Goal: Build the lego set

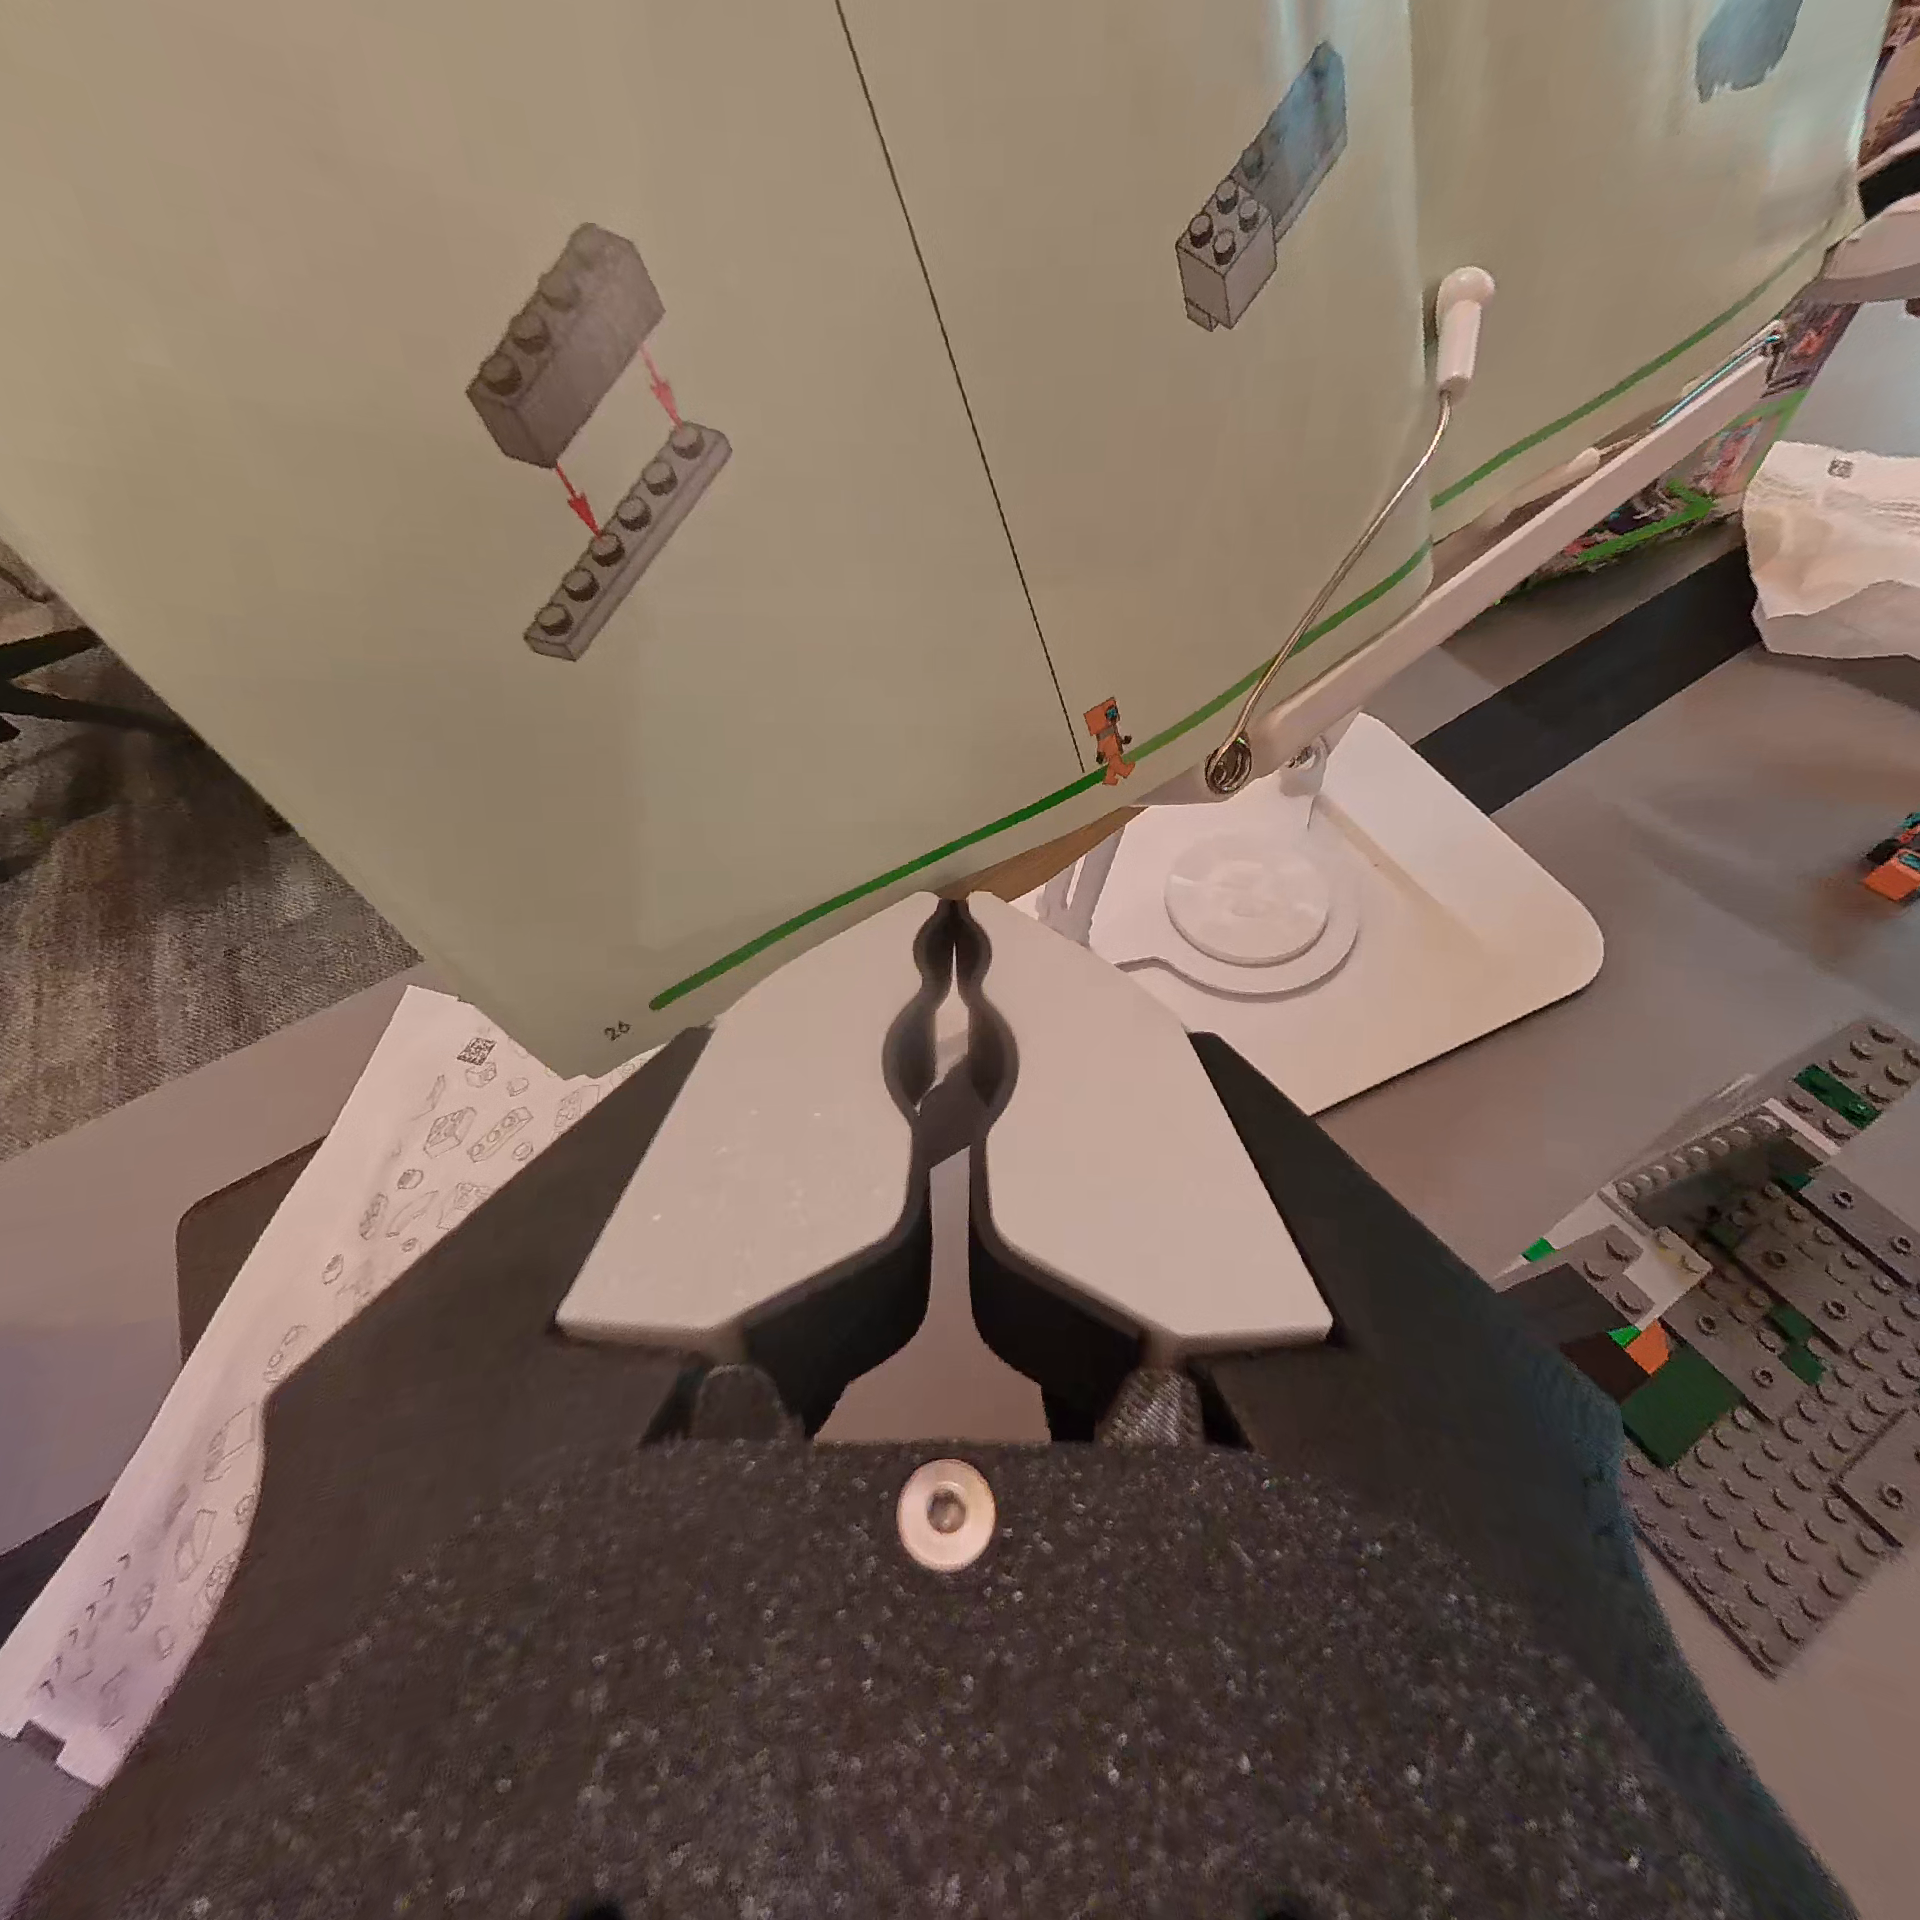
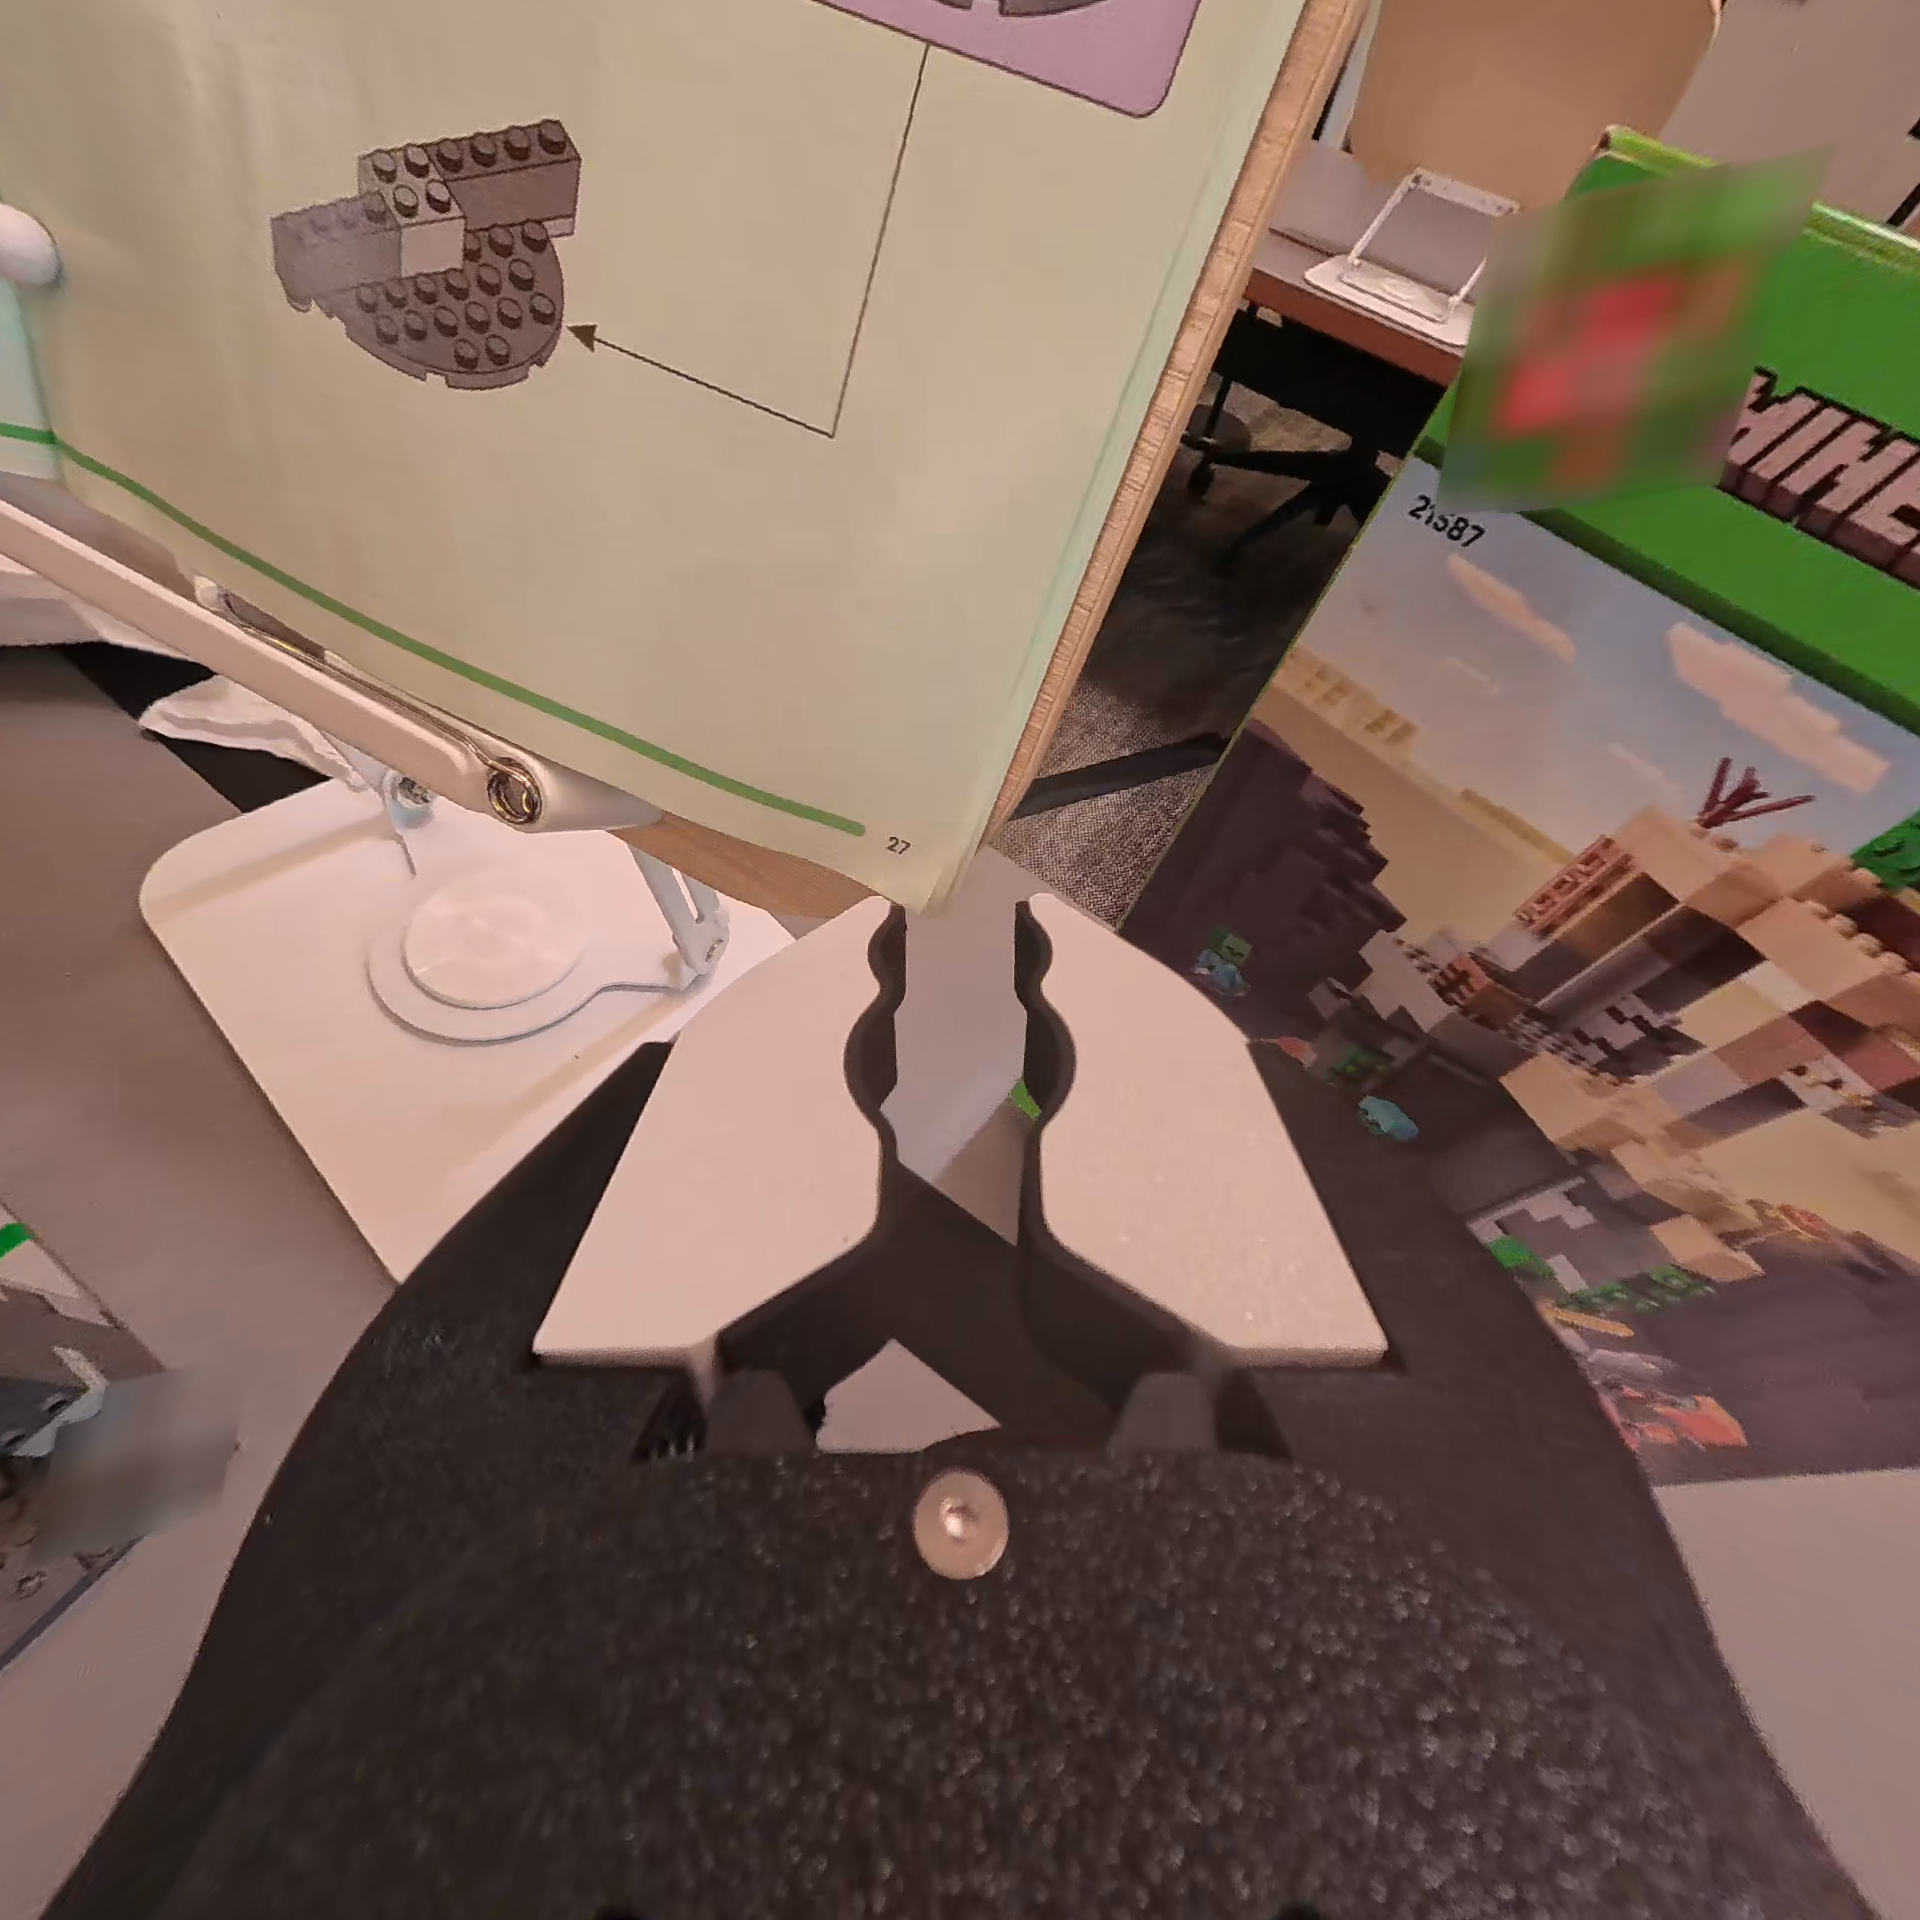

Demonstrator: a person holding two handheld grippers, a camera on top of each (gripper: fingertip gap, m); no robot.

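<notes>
An open instruction booklet [image 1: 727, 520] stands on a white book stand [image 1: 1455, 935], with pale green pages that show grey brick steps. My left gripper [image 1: 954, 914] is shut, its tips meeting right at the bottom edge of the left page; I cannot tell whether it pinches the paper. My right gripper [image 2: 961, 914] is open, and the bottom right corner of the booklet's right page [image 2: 623, 520] sits just above the gap between its tips. A partly built grey Lego model [image 1: 1787, 1351] with green pieces lies on the table to the right.
A printed white parts sheet [image 1: 312, 1299] lies at the left under the booklet. The Lego box [image 2: 1558, 987] lies right of the stand's base [image 2: 312, 987]. A crumpled white bag [image 1: 1839, 561] and a small orange piece [image 1: 1891, 873] lie at the far right. My hands' fingertips stand some 30 cm from each other. About 25 cm separates my left fingertips from the partly built grey Lego model [image 1: 1787, 1351].
</notes>
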